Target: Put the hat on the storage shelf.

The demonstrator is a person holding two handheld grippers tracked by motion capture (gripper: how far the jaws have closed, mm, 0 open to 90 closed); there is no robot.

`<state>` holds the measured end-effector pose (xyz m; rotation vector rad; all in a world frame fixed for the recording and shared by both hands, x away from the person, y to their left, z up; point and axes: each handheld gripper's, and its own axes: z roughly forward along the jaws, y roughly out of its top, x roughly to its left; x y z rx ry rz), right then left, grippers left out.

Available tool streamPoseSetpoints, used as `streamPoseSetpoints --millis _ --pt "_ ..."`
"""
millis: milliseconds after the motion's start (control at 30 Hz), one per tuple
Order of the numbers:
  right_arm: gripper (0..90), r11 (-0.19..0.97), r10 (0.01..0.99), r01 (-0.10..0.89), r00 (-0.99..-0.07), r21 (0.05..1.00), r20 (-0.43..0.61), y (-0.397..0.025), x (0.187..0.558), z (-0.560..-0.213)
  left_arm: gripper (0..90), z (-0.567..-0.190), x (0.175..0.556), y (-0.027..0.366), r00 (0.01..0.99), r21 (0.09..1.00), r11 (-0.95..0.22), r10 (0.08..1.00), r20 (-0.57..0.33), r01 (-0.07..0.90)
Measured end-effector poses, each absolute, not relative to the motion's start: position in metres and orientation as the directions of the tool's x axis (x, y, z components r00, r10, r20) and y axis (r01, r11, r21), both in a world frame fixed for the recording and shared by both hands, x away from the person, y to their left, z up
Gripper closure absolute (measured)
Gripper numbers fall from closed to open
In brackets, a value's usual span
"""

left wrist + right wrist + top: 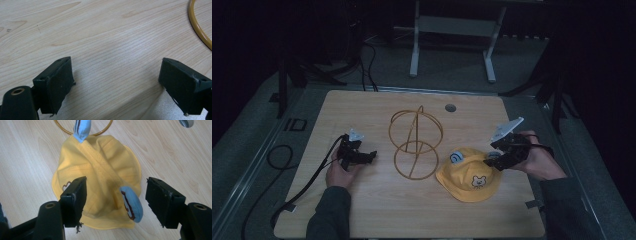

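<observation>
1. High view: we look forward and down from above the person's side, whole desk in frame.
2. Left gripper view: we sit close over bare desk, wire stand at the edge.
3. Right gripper view: we look down closely on the yellow hat; hat and stand also appear in the high view.

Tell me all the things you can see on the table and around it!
Hat: one, yellow with a little bear face and two blue ears, lying on the table's right side, between the open jaws in the right gripper view.
Wire stand: one, gold rings, standing in the table's middle, just left of the hat.
Table: one, light wood, with a small round grey hole near its far edge.
Frame: one, pale grey, on the floor behind the table.
Cable: one, black, trailing off the table's left side.
Left gripper: one, black, open over bare wood left of the stand.
Right gripper: one, black, open at the hat's right edge.
</observation>
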<state>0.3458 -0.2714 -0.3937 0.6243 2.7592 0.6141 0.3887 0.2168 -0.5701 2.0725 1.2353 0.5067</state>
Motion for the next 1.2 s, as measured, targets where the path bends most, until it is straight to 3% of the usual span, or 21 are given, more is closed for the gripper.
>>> streamPoseSetpoints --millis 1200 --pt "29.3 0.888 0.372 0.319 -0.922 0.331 -0.108 -0.239 0.366 -0.415 12.2 -0.570 0.389 0.217 0.478 0.709 -0.333 0.878 -0.006 0.621"
